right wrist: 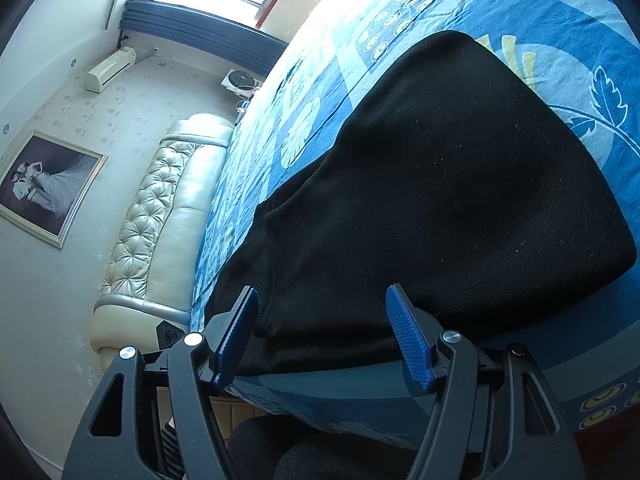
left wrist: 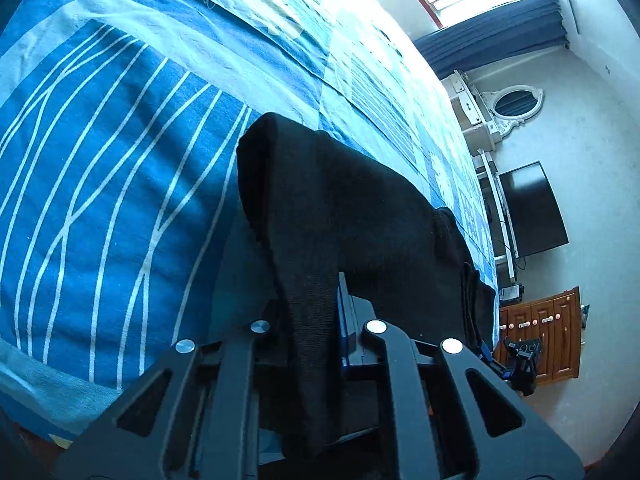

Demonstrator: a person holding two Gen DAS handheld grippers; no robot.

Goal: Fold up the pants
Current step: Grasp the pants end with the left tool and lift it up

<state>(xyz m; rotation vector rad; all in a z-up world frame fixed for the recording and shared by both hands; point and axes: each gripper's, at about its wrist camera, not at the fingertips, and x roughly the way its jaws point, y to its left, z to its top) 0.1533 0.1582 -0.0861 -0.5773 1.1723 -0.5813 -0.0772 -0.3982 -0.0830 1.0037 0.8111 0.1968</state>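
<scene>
The black knit pants [right wrist: 440,200] lie on the bed [right wrist: 560,20], on its blue patterned cotton sheet, near the bed's edge. The left tool [left wrist: 320,320] is pressed together, pinching a raised fold of the pants [left wrist: 340,200] above the bed [left wrist: 100,160]. The right tool [right wrist: 324,336] is spread, its ribbed blue pads [right wrist: 408,340] flanking the pants' edge.

1. Black pants [right wrist: 440,208] fill mid-frame, spread across the blue patterned bed [right wrist: 540,12].
2. Right gripper [right wrist: 322,336] at the bottom, blue fingers [right wrist: 410,340] spread wide, the pants' near edge between them.
3. Cream tufted headboard [right wrist: 160,216] at left; framed photo [right wrist: 44,184] beyond it.
</scene>
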